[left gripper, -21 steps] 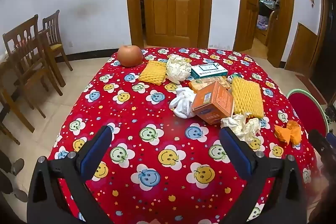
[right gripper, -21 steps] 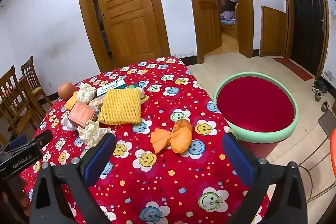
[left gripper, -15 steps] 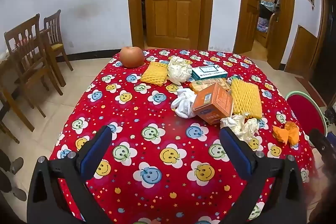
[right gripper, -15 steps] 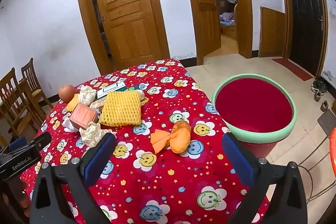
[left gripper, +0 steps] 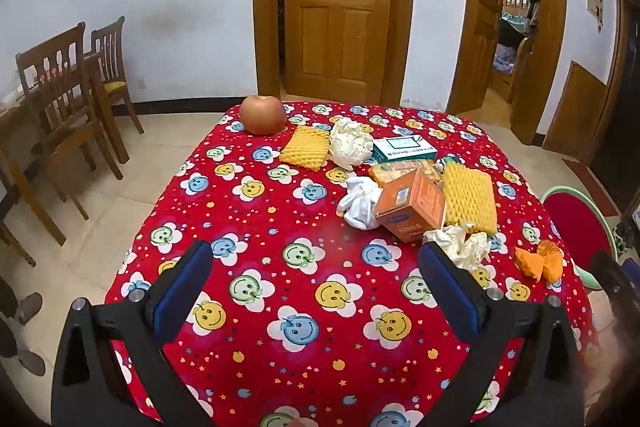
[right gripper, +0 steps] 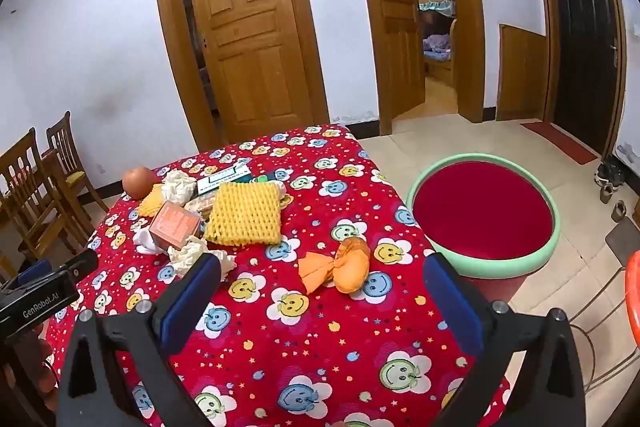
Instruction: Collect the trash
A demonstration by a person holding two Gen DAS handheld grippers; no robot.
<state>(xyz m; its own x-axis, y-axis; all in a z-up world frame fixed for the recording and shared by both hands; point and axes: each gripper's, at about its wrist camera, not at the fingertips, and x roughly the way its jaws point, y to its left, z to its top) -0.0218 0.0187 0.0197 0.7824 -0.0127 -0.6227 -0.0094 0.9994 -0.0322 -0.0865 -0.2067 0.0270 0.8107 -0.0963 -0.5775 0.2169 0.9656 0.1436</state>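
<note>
Trash strewn over the smiley-print table, both claws spread wide and empty above it.

An orange wrapper (right gripper: pixel 336 267) lies nearest the table's right edge, close to the red tub with the green rim (right gripper: pixel 484 267) standing beside the table. Further in sit a crumpled paper wad (left gripper: pixel 460 245), an orange carton (left gripper: pixel 412 207), a white bag (left gripper: pixel 360 203), two yellow foam nets (left gripper: pixel 470 195) (left gripper: pixel 304 147), another paper ball (left gripper: pixel 350 143), a teal-and-white box (left gripper: pixel 404 149) and, I think, a snack packet half hidden behind the carton. An apple (left gripper: pixel 262 115) rests at the far corner. The left gripper (left gripper: pixel 316 267) and right gripper (right gripper: pixel 324 285) hover over the red tablecloth (left gripper: pixel 256 219), touching nothing. Wooden chairs (left gripper: pixel 60 107) stand to the left.
</note>
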